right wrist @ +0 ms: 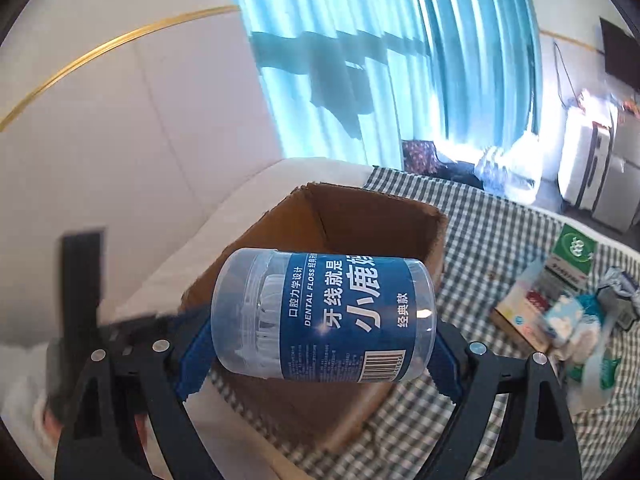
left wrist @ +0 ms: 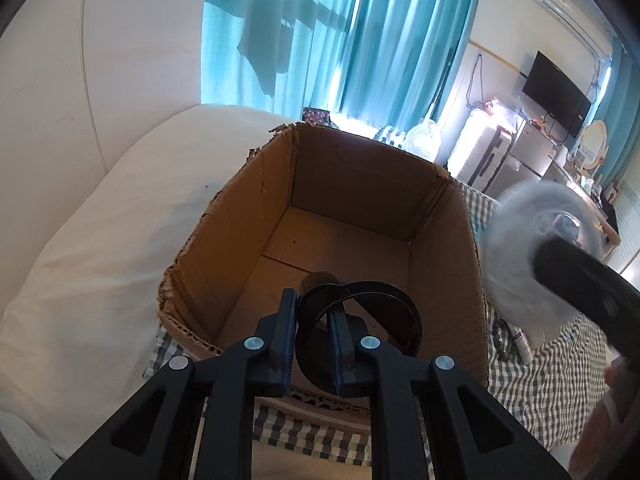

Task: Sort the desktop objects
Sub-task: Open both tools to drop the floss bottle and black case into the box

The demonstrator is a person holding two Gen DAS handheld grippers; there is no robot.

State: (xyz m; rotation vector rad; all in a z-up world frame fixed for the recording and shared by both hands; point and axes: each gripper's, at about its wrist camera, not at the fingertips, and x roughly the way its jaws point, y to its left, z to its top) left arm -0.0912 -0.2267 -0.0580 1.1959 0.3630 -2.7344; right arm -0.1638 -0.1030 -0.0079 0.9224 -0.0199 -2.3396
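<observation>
Brown cardboard box, open at the top with torn rim edges, stands on a green-and-white checked cloth beside a white cushion. The left gripper points down over the box's near wall, its jaws nearly closed on a black looped strap, which hangs inside the box near that wall. The right gripper has its jaws spread wide, the blue pads pressing both ends of a clear dental floss jar with a blue label; the jar lies sideways between them, in the air in front of the box. On the cloth toward its right edge lies a loose group of small packets, blurred, well apart from the box. Turquoise curtains hang behind.
</observation>
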